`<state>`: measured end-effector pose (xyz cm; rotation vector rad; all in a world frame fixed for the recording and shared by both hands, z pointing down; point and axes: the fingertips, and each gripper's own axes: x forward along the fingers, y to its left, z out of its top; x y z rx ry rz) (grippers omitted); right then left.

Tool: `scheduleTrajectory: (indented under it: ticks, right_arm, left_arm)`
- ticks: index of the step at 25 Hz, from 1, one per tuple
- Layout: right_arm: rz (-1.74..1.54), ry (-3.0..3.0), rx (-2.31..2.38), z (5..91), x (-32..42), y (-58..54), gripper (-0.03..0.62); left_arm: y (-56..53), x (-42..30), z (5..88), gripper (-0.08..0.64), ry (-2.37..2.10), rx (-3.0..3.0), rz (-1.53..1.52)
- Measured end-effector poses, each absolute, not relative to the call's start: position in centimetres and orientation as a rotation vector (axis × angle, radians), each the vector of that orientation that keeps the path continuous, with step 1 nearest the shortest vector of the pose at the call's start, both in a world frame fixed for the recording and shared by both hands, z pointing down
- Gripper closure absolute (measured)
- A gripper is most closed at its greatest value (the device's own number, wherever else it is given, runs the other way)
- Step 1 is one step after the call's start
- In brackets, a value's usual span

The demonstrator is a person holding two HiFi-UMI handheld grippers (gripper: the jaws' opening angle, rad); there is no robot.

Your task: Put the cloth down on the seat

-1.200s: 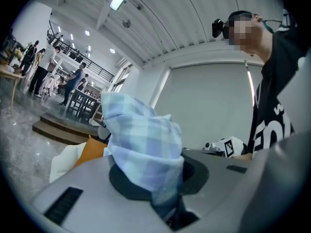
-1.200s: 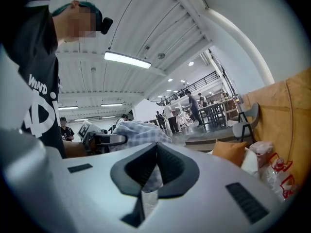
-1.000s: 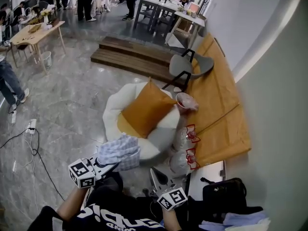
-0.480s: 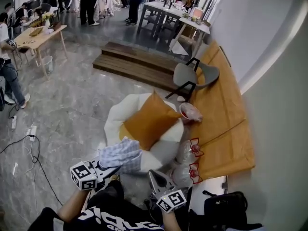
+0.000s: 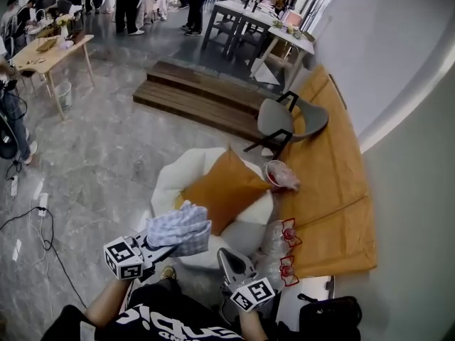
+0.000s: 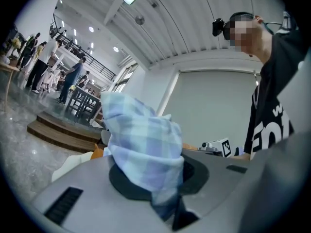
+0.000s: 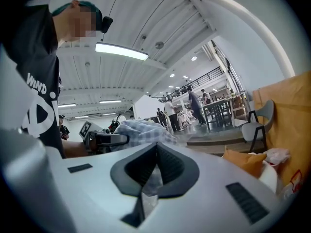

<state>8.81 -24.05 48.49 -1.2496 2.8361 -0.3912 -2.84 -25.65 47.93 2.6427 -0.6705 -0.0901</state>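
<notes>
Holding the cloth [image 5: 179, 227] bunched in its clamped fingers, the left gripper [image 5: 168, 241] hangs just short of the white seat [image 5: 170, 180]. The right gripper [image 5: 227, 258] has fingers together, empty. Best bet: reach over the rim, lower onto bare seat beside the orange cushion [image 5: 224, 194], then let go w/o dragging.

Blue-checked cloth [image 5: 181, 227] — bunched, near white seat [image 5: 169, 182].

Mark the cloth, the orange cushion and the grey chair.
cloth [image 5: 181, 229]: head view, middle of the bunched checked fabric.
cushion [image 5: 222, 190]: head view, centre of its orange face.
chair [image 5: 276, 118]: head view, its grey shell.
</notes>
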Motion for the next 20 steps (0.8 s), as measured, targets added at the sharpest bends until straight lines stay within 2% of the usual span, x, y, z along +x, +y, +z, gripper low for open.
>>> scheduleTrajectory:
  ticks: [8, 20]
  right_arm:
    - [-0.414, 2.803, -1.305, 48.6, 7.5, -28.9, 0.572]
    - [-0.371, 2.764, -1.357, 47.4, 10.0, -32.3, 0.574]
  left_arm:
    - [-31.4, -4.4, 48.1, 0.483, -0.629, 2.642, -0.074]
    - [-34.8, -1.7, 46.6, 0.483, -0.574, 2.667, -0.087]
